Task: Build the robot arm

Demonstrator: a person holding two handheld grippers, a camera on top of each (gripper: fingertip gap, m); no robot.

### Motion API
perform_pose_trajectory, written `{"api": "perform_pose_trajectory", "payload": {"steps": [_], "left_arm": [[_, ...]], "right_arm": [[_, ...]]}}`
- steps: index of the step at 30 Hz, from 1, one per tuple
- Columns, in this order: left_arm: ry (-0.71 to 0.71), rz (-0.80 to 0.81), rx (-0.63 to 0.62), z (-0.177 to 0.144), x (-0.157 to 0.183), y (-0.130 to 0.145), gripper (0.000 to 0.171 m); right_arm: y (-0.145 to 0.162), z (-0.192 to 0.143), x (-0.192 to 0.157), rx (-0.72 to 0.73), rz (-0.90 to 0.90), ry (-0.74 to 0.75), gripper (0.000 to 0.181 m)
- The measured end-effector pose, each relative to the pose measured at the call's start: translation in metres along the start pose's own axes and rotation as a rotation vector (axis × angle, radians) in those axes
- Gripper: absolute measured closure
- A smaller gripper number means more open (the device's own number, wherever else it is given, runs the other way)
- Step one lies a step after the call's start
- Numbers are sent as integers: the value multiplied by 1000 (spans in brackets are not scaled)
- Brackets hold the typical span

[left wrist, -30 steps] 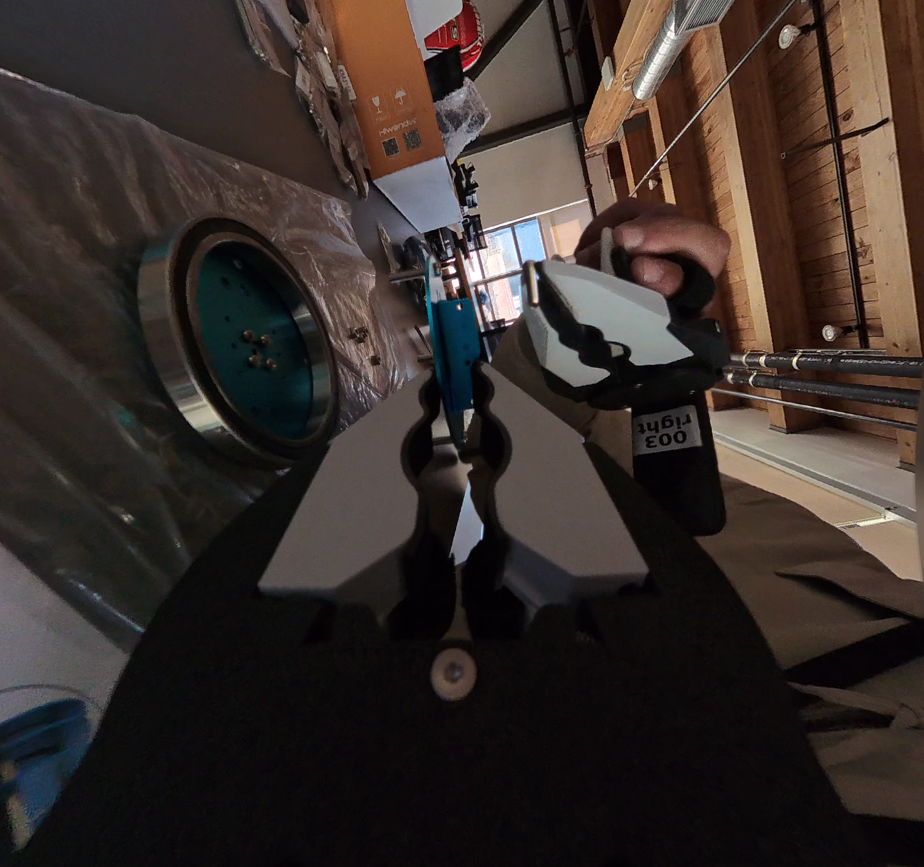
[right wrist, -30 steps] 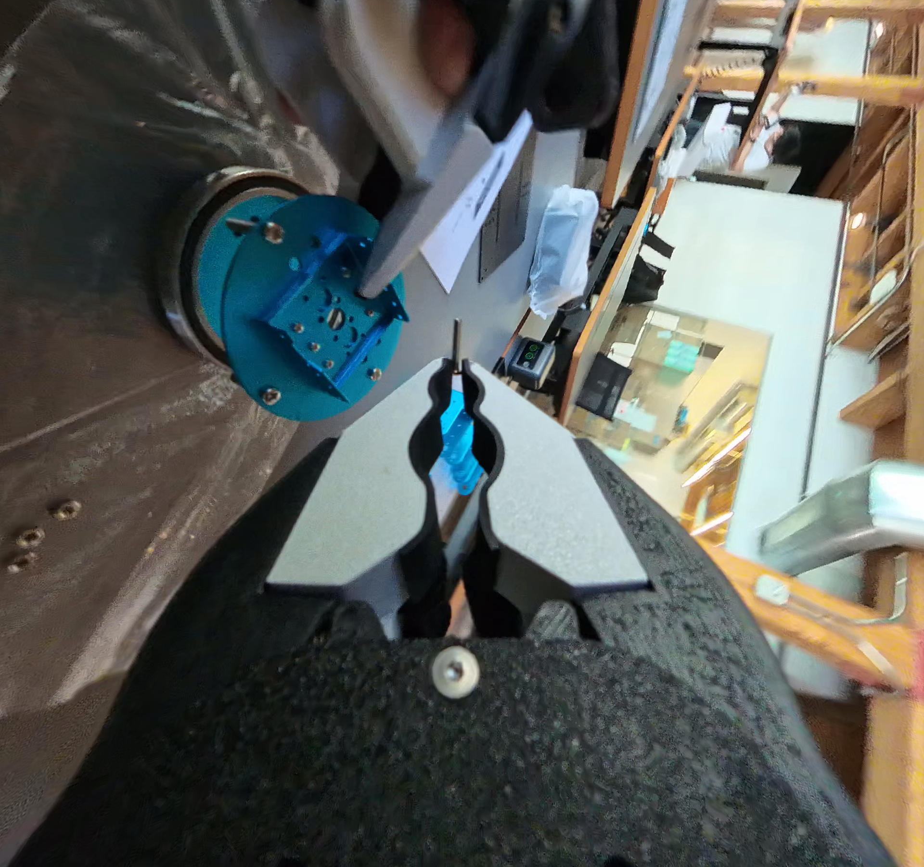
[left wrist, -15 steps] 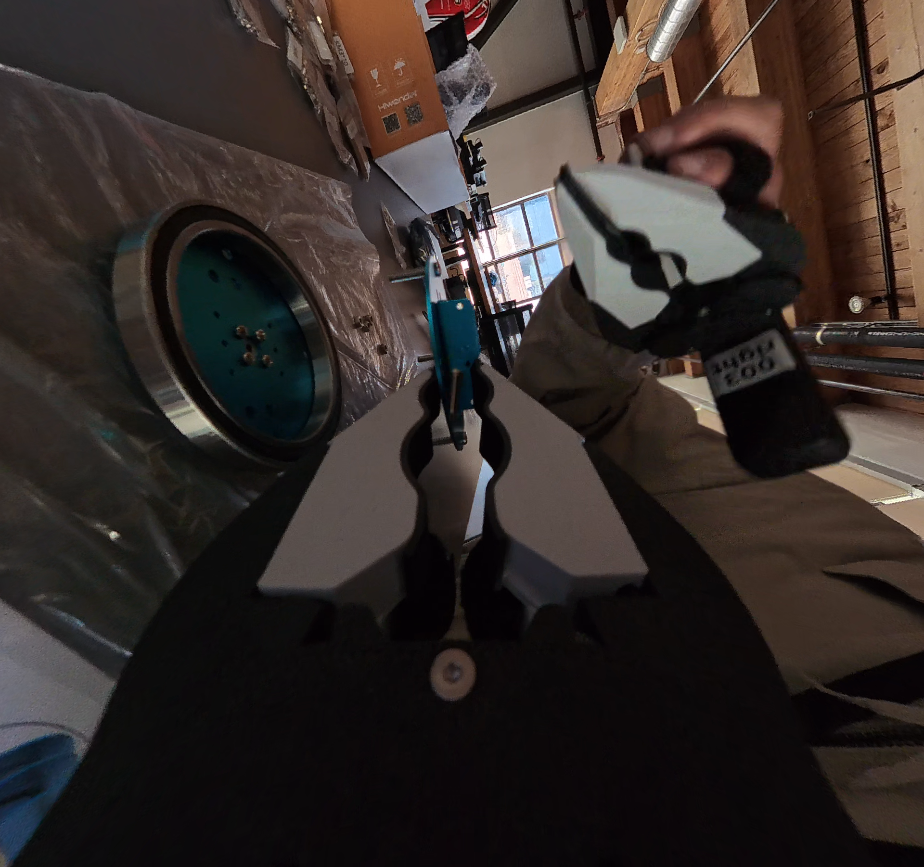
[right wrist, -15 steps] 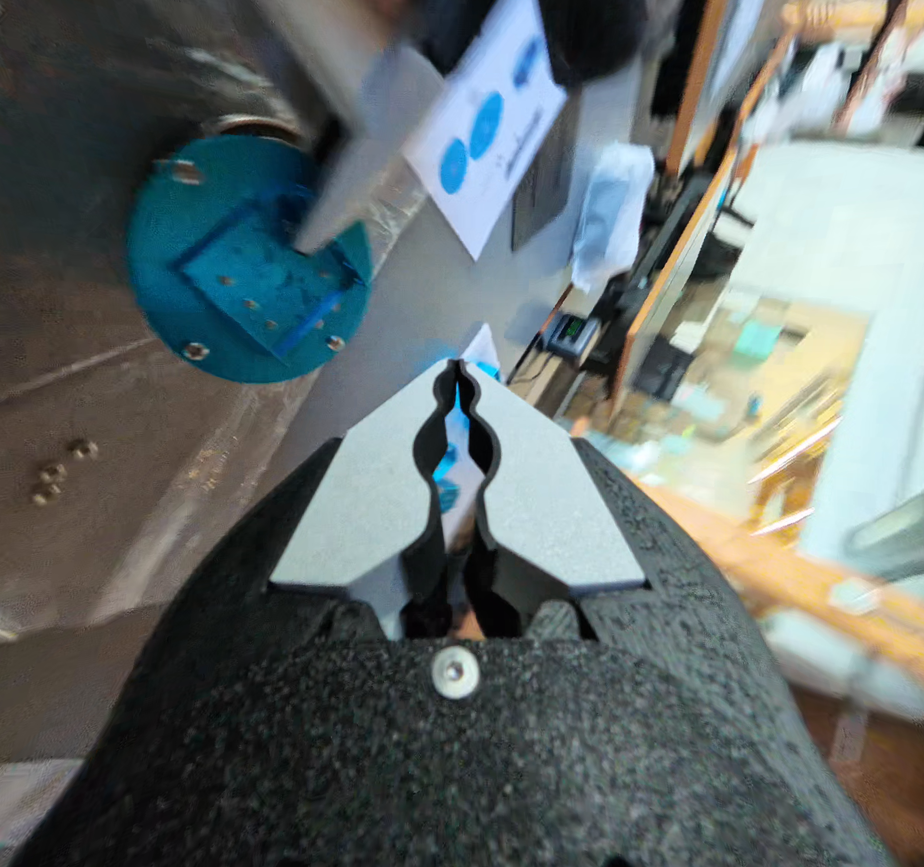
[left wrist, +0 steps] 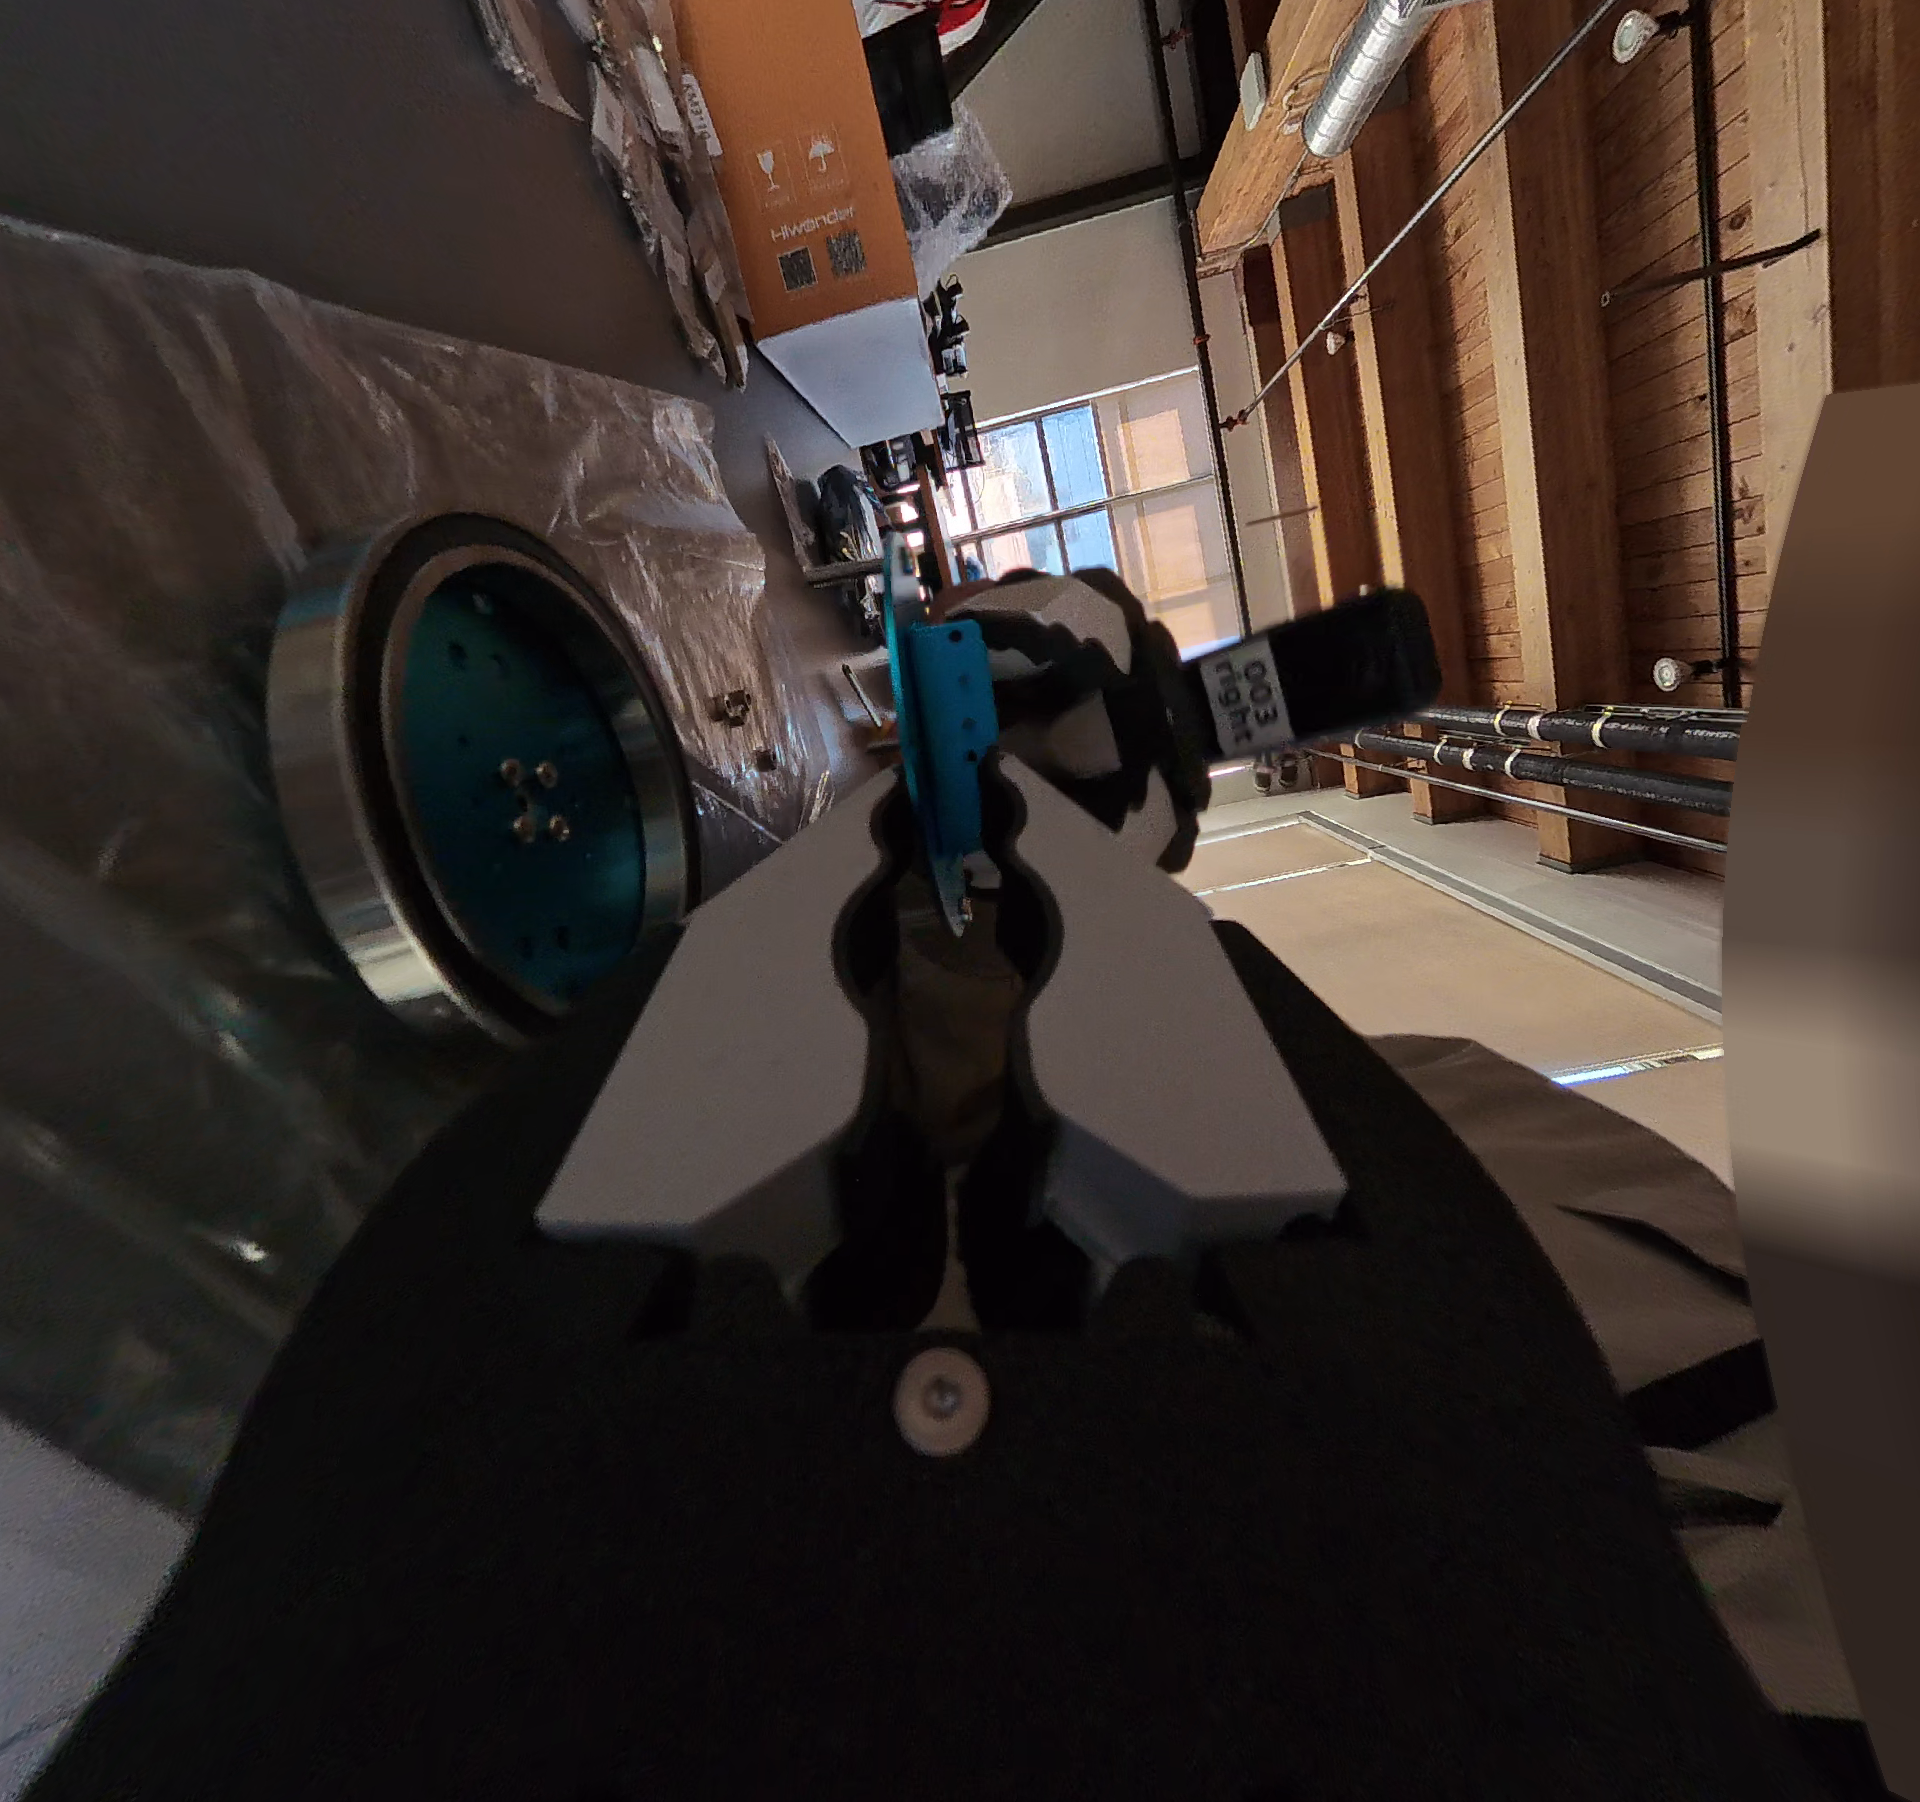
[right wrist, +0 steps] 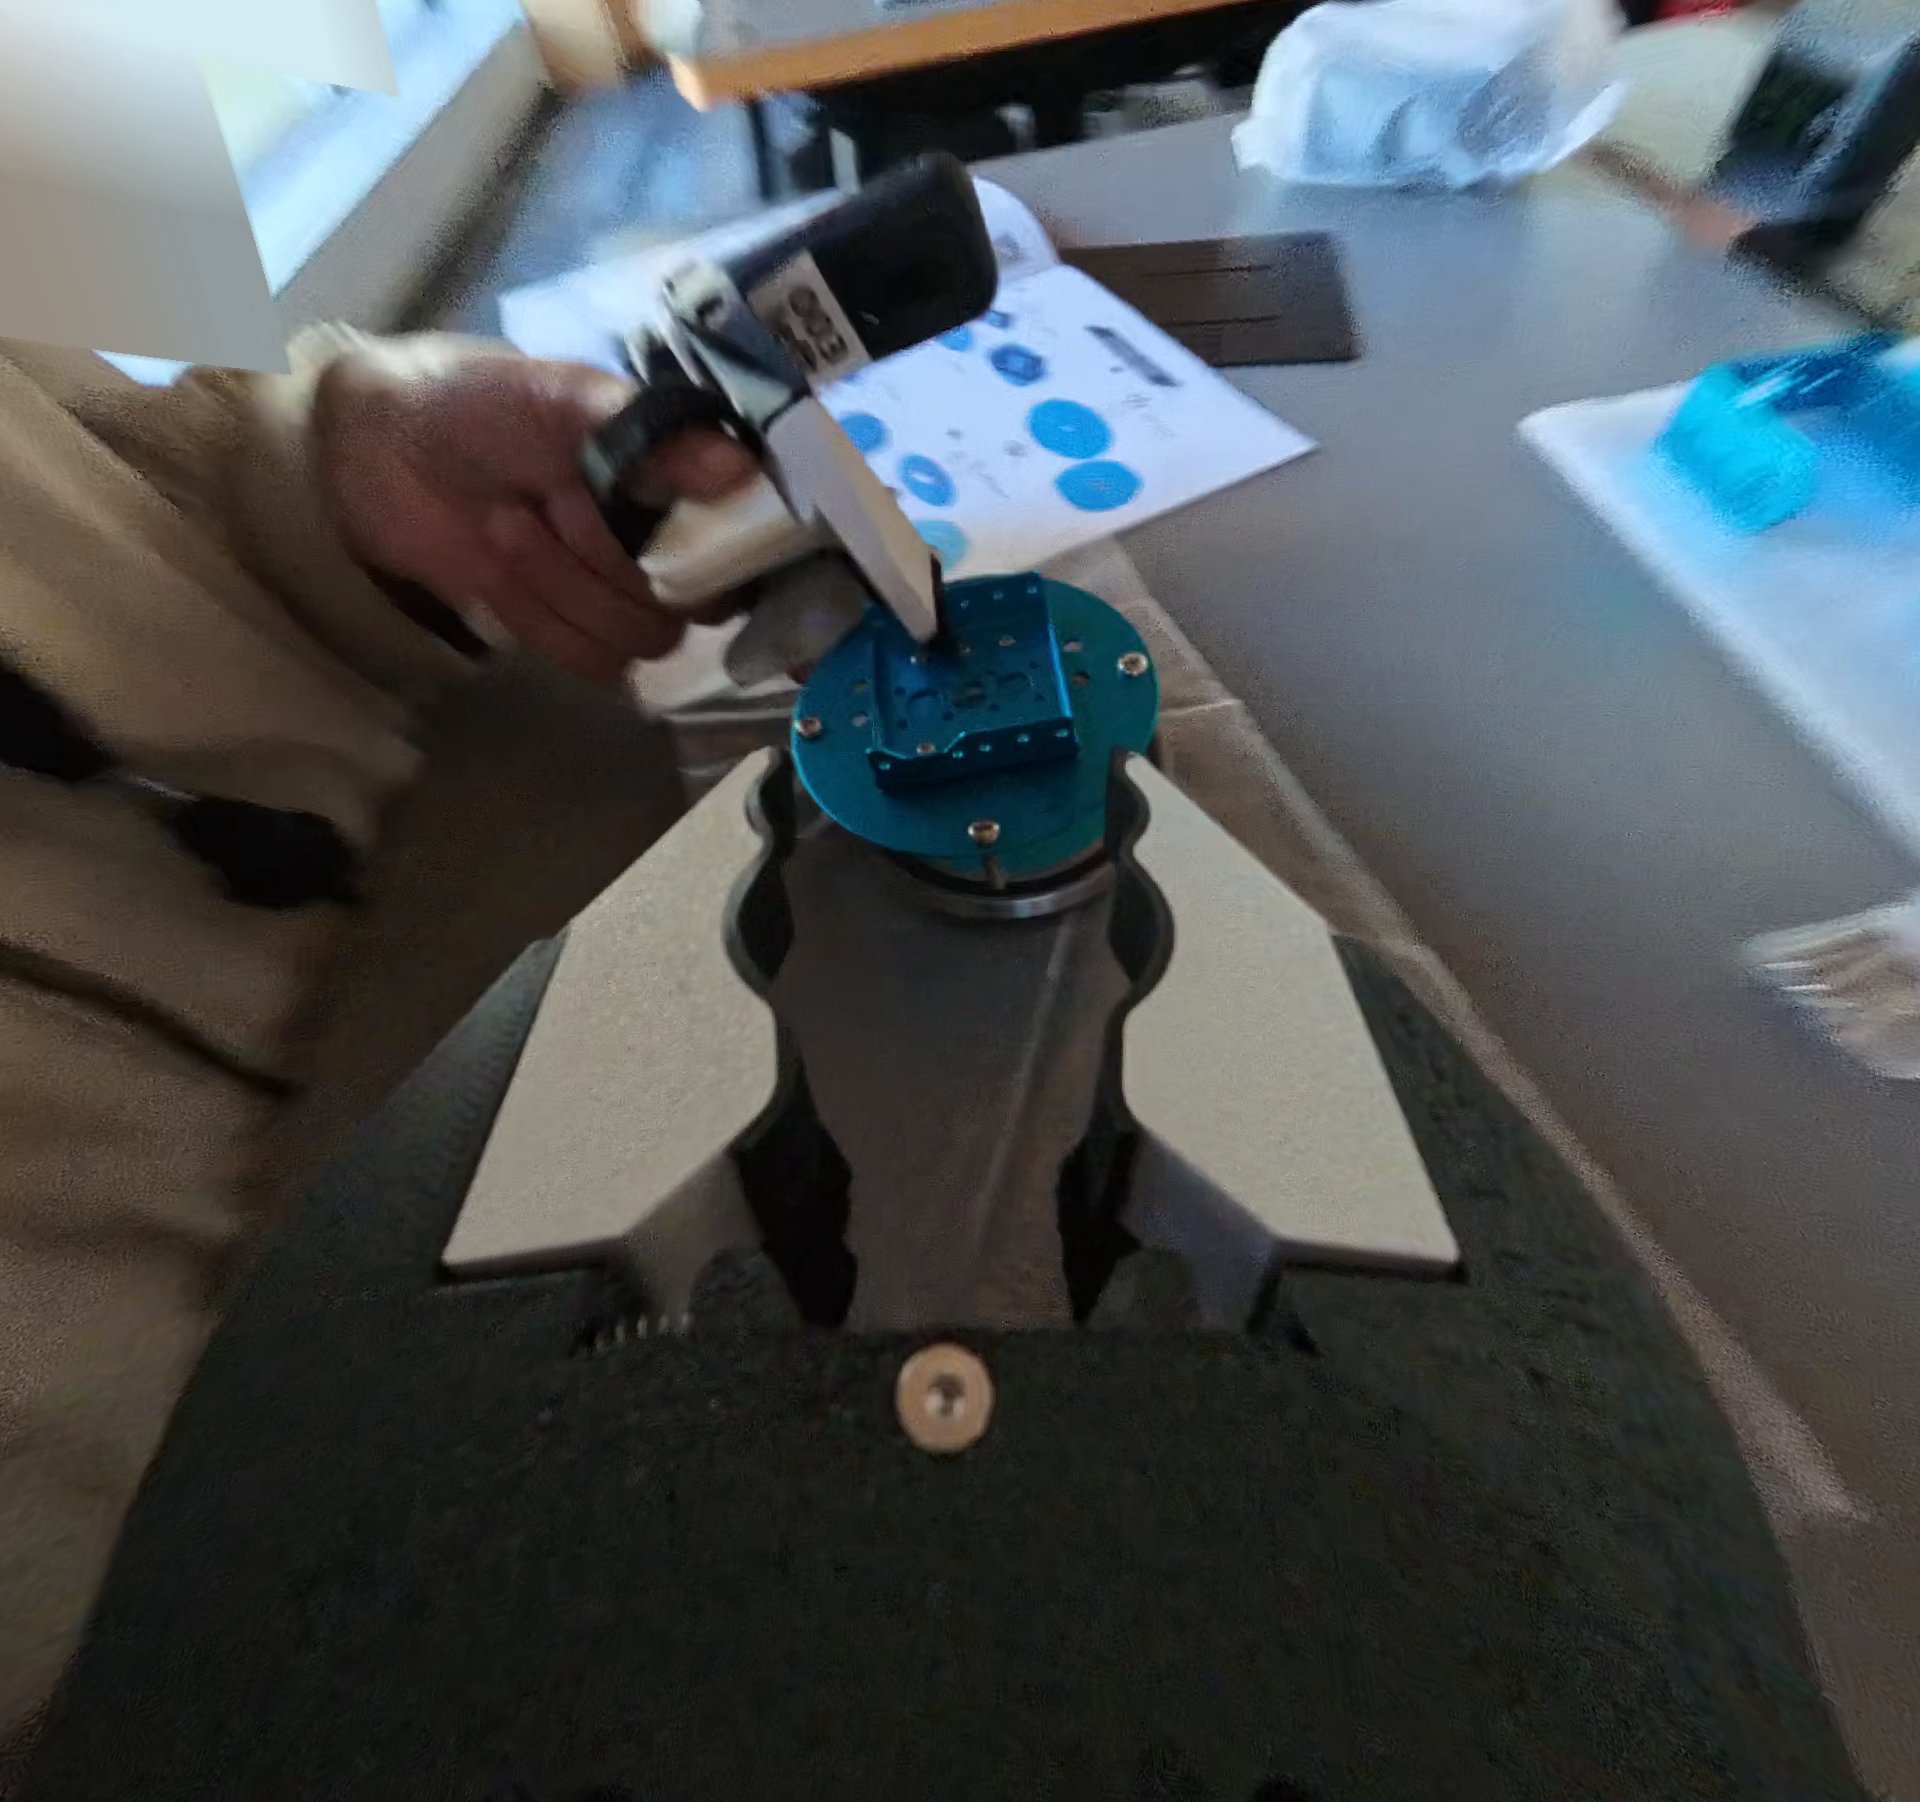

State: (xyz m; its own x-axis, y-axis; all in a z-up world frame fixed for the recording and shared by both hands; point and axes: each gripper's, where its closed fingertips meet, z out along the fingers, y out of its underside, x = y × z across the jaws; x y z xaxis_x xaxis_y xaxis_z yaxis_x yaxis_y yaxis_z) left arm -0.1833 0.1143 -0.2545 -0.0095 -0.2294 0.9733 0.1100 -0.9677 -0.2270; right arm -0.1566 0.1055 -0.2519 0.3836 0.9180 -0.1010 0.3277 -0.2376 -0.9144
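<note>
Slippage possible: blue plate (left wrist: 940, 692) pinched thinly at left claw (left wrist: 951, 791) tips; right claw (right wrist: 948, 770) spread wide astride it, liable to nudge.

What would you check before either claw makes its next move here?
1. Left claw grip: shut on the blue disc, at its raised bracket. Ok.
2. Right claw ready: open, one finger on each side of the disc. Ok.
3. Right claw touching the disc: cannot tell, as the right wrist view is blurred.
4. Disc apart from the silver ring: the left wrist view shows a gap. Ok.
5. Screws in the disc's rim: three show. Ok.
6. Loose nuts on the plastic sheet: beside the ring, not on it. Ok.
</note>
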Motion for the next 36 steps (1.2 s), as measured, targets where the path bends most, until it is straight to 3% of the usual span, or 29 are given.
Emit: {"api": "perform_pose_trajectory", "payload": {"steps": [4, 5, 9, 15, 24, 26, 29, 31, 33, 36], "left_arm": [[-2, 6, -23, 9, 3, -2, 160], [2, 5, -31, 11, 4, -1, 160], [18, -11, -46, 18, 7, 3, 160], [15, -9, -52, 24, 7, 5, 160], [43, -18, -51, 28, 12, 9, 160], [16, 4, -41, 26, 9, 7, 160], [2, 29, -28, 22, 9, 4, 160], [17, 39, -34, 21, 12, 4, 160], [34, 51, -69, 22, 17, 10, 160], [30, 58, -95, 24, 17, 14, 160]], "right_arm": [[-15, -10, 8, 114, -245, 260, 141], [-14, -12, 8, 118, -274, 261, 146], [-1, -11, 5, 69, -280, 181, 132], [4, -12, 9, 108, -151, 94, 139], [1, -20, 7, 138, -117, 64, 140], [-5, -24, 9, 166, -27, 66, 129], [-8, -30, 20, 171, 265, -24, 119], [-2, -27, 27, 124, 501, -104, 124], [-3, -23, 11, 72, 679, -336, 120], [-2, -19, -11, -49, 919, -615, 135]]}}
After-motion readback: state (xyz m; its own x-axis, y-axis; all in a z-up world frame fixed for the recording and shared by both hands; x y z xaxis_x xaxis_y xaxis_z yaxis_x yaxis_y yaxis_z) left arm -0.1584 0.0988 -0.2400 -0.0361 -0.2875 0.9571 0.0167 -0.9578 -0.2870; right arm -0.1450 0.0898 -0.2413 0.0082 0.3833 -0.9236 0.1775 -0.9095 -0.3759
